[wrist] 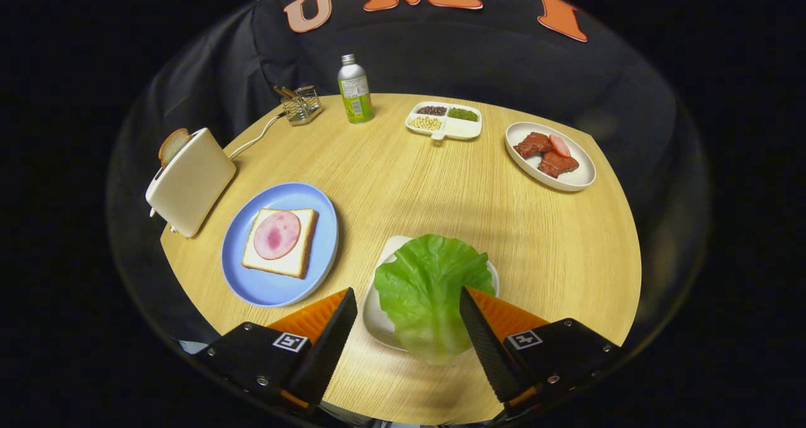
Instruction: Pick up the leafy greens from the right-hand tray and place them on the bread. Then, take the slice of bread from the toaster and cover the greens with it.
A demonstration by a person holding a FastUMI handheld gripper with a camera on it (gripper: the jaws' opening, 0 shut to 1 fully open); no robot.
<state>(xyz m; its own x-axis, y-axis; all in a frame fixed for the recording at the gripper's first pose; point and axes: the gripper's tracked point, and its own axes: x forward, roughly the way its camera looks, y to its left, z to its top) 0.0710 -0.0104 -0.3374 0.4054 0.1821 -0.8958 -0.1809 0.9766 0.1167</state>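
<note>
Fingers (408, 299) spread wide, straddling the lettuce leaf (428, 289) on its white tray (373, 318), ready to pinch it; ham-topped bread (281, 242) lies left of the leaf.

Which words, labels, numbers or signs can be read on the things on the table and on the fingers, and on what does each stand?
No text can be read.
Bottle: its green and white label carries print, too small and blurred to read.
Gripper, fingers open around the lettuce leaf: each finger mount bears a square black-and-white marker, a pattern and no words.
Toaster, blue plate, trays: no writing visible.
</note>
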